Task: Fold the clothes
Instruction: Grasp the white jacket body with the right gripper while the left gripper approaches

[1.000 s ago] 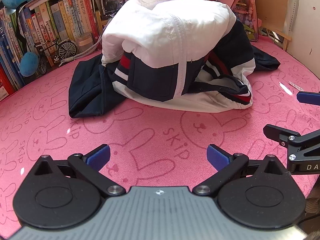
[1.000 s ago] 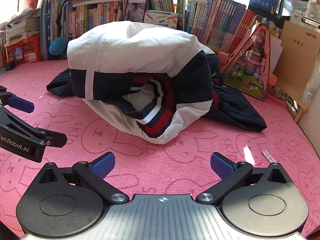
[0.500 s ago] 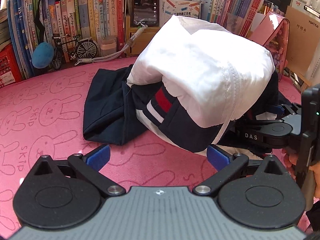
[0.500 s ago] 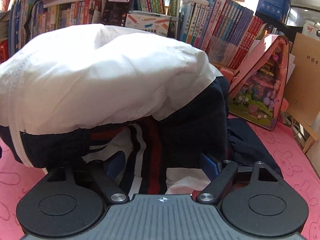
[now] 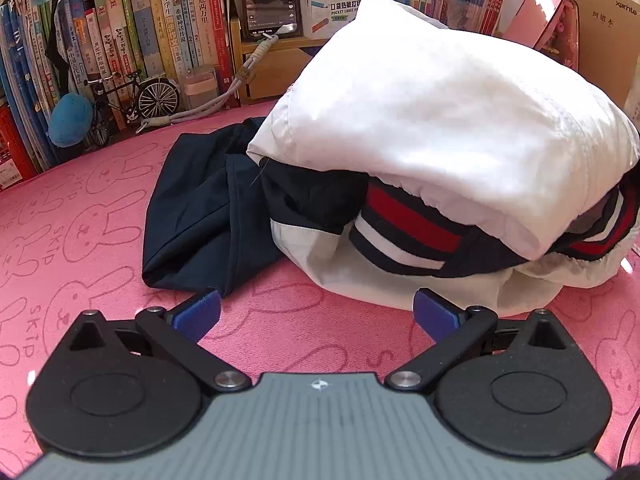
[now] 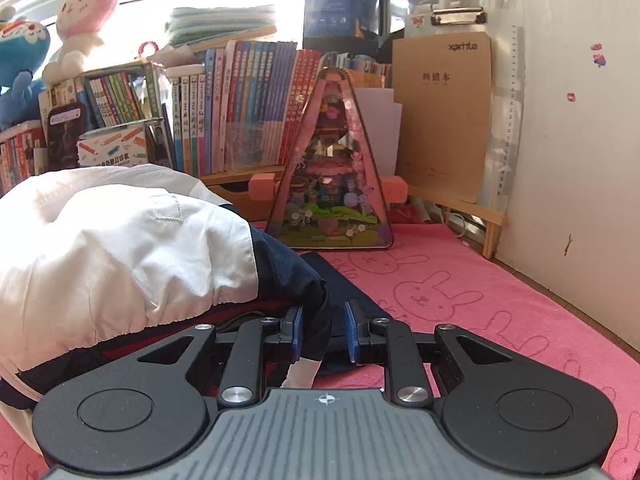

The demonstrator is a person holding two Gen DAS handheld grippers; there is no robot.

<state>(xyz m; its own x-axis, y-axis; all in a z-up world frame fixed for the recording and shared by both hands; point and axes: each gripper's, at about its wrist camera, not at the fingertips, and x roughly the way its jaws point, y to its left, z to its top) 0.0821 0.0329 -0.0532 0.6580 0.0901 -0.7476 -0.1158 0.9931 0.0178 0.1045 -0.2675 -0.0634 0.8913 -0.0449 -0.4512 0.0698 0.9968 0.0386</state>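
The puffy white jacket with navy panels and red-and-white striped ribbing sits as a bunched mound on the pink rabbit-print towel covering the counter, with dark navy cloth, perhaps a second garment, spread flat under and beside its left flank. I cannot tell whether that cloth belongs to the jacket.

Right tongs: pads drawn close together, a fold of navy fabric with a white tip pinched between them at the mound's right edge. Left tongs: spread wide, holding nothing, low over the towel just short of the navy hem.

Risks, as I judge them:
- My right grip takes a thin fold only; a pull may slide it free or drag the whole mound rather than open it.
- The fill is springy, so any crease may puff back.
- The left pads sit so near the towel that closing could catch its pile along with the hem.
- A wide sweep right could knock the pink triangular diorama propped against the row of books.
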